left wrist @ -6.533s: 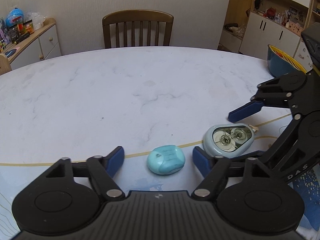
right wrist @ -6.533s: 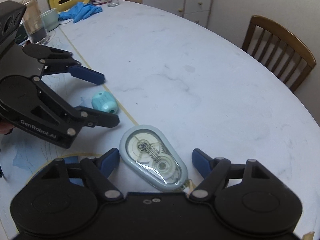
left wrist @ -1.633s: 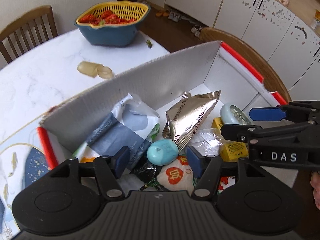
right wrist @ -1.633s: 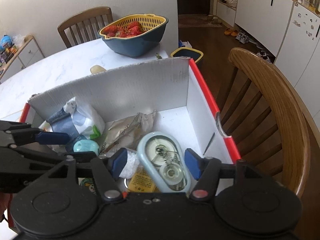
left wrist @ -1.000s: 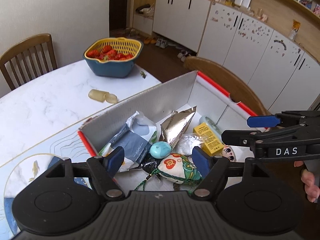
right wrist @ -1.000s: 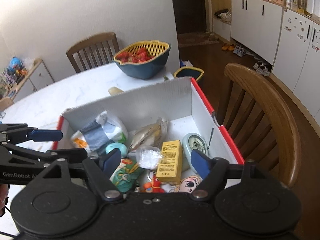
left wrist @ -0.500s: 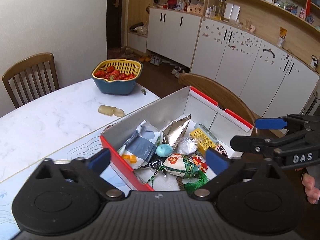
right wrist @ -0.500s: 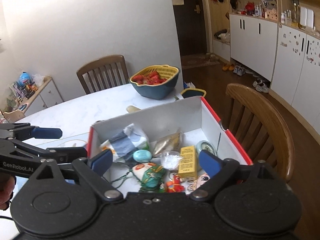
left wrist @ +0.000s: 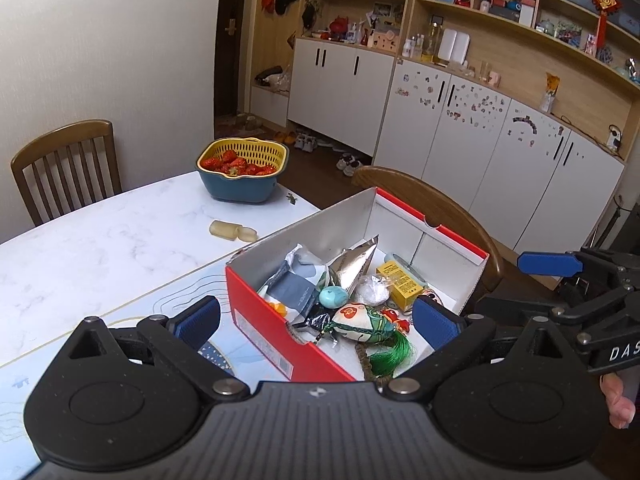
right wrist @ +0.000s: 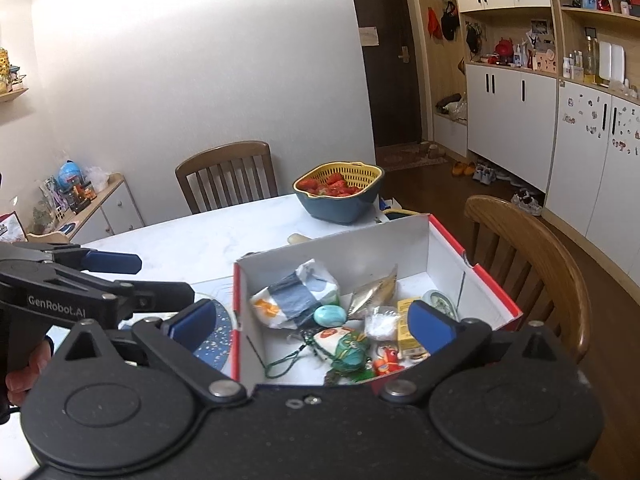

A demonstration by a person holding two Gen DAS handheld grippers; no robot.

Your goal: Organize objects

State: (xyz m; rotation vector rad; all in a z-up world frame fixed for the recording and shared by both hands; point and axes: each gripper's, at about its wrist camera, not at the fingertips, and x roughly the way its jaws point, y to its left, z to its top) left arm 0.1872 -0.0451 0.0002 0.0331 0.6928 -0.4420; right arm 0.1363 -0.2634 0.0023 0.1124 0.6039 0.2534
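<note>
A red-and-white cardboard box (left wrist: 264,308) (right wrist: 440,240) sits at the table's corner. Inside lie the turquoise oval case (left wrist: 333,296) (right wrist: 329,315) and the pale blue correction tape (left wrist: 404,264) (right wrist: 440,303), among a yellow carton (left wrist: 398,280), a foil packet (left wrist: 356,258), a blue-white pouch (right wrist: 296,292) and a green tasselled sachet (left wrist: 362,322). My left gripper (left wrist: 316,322) is open and empty, high above the box's near side. My right gripper (right wrist: 312,320) is open and empty, also raised above the box. Each gripper shows in the other's view.
A blue bowl with a yellow strainer of strawberries (left wrist: 242,172) (right wrist: 338,190) stands on the white marble table (left wrist: 100,240). A small yellowish object (left wrist: 234,232) lies between bowl and box. Wooden chairs (right wrist: 528,260) (left wrist: 64,164) stand around the table. White cabinets line the far wall.
Both grippers released their items into the box, opened wide and have kept rising and pulling back from it; the box looks smaller now.
</note>
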